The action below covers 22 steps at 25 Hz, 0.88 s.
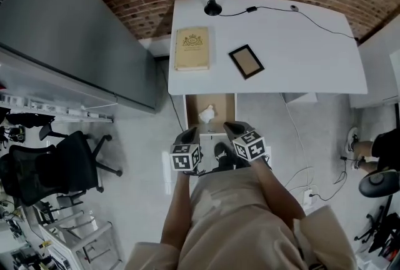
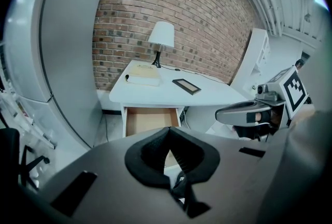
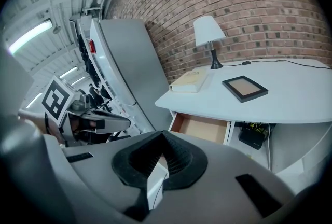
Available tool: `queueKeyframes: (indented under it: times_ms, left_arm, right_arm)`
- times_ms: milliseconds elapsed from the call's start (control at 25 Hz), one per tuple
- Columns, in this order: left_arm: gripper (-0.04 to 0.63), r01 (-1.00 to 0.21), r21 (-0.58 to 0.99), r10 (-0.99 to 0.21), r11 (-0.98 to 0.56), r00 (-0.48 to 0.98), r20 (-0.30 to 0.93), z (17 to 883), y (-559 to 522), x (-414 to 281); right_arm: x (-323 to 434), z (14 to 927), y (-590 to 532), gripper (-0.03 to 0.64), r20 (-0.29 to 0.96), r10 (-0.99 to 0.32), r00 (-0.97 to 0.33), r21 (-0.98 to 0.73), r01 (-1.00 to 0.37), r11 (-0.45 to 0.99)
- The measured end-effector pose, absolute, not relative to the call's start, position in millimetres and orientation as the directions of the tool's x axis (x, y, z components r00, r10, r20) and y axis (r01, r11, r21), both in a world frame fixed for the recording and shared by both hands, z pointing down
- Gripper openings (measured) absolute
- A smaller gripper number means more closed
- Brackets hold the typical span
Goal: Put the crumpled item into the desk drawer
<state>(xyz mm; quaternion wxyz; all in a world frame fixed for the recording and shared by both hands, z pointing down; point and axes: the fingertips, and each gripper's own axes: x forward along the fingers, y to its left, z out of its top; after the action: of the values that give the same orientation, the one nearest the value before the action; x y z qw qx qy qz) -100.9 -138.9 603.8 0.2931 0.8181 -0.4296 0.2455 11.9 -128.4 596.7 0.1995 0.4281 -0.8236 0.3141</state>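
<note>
Left gripper (image 1: 189, 134) hangs at the open drawer's (image 1: 222, 105) left front corner, jaws pressed together on nothing. The crumpled item (image 1: 207, 114) already lies inside the drawer, slightly left of its middle. Right gripper (image 1: 233, 129), at the drawer's right front corner, is likewise closed and empty. The 2 look equally near for pushing the drawer in.

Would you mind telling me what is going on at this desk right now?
A person stands before the white desk holding a gripper in each hand. The desk drawer stands open, and the crumpled item lies inside it. The left gripper and right gripper are both shut and empty.
</note>
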Motion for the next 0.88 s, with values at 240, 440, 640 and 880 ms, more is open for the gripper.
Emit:
queueKeyframes:
  times_ms: [240,440,640,880]
  left_arm:
    - [0.017,-0.835,0.281,-0.547,-0.472,0.528,0.649,606.5,-135.8,-92.1]
    - [0.017,-0.830,0.271,-0.539,-0.487,0.530,0.654,616.1,-133.8,-86.6]
    - [0.017,-0.829,0.261,-0.529,-0.496,0.526,0.666,619.5,-132.8,-82.2]
    - [0.017,-0.832,0.236,-0.550,-0.503,0.518,0.655,612.8,-135.9,-84.3]
  right_arm:
    - [20.2,597.5,-121.6,0.023,0.601,-0.575,-0.555,-0.356,-0.830,0.429]
    - [32.6,602.8,-116.5,0.023,0.609,-0.585,-0.536,-0.370,-0.844,0.388]
    - [38.9,610.0,-110.9,0.024,0.641,-0.561,-0.524,-0.357,-0.850,0.387]
    - [36.9,613.3,-111.5,0.025,0.655,-0.551,-0.516,-0.341,-0.853,0.394]
